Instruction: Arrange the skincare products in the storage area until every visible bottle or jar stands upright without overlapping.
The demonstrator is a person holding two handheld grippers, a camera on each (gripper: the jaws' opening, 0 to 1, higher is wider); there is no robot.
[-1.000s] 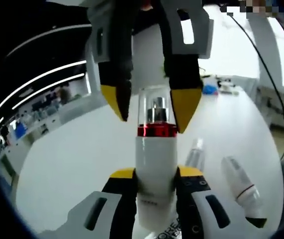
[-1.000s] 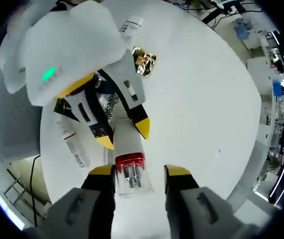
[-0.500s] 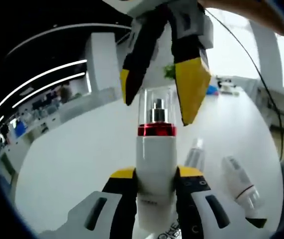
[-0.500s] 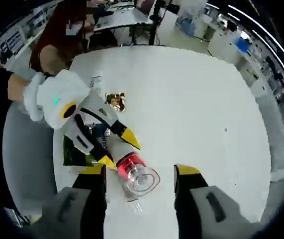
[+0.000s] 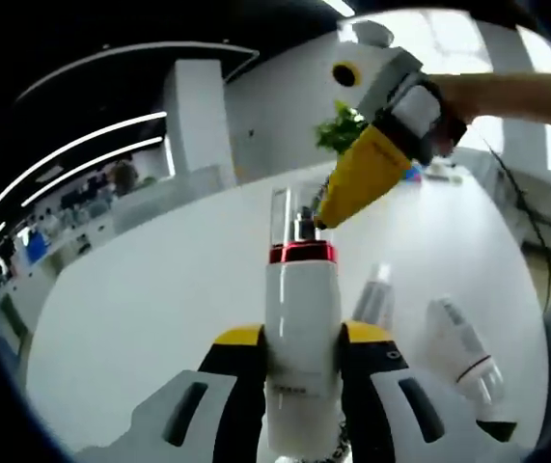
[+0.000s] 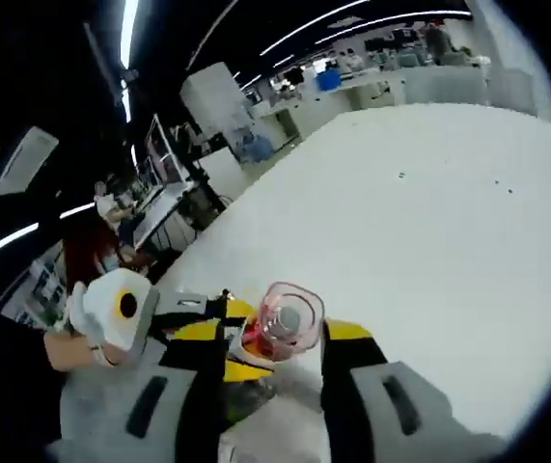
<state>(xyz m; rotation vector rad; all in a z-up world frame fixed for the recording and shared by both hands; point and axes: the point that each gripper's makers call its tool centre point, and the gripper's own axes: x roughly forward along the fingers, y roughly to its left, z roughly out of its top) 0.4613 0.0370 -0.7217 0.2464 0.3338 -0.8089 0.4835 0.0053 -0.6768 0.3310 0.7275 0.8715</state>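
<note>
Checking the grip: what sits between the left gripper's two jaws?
The white pump bottle, red collar and clear cap up, clamped in the left gripper, per the left gripper view.

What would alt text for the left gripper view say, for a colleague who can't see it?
The left gripper is shut on a white pump bottle with a red collar and clear cap, held above a white table. The right gripper reaches in from the upper right, its yellow tip beside the cap. Two more white bottles lie on the table to the right.
</note>
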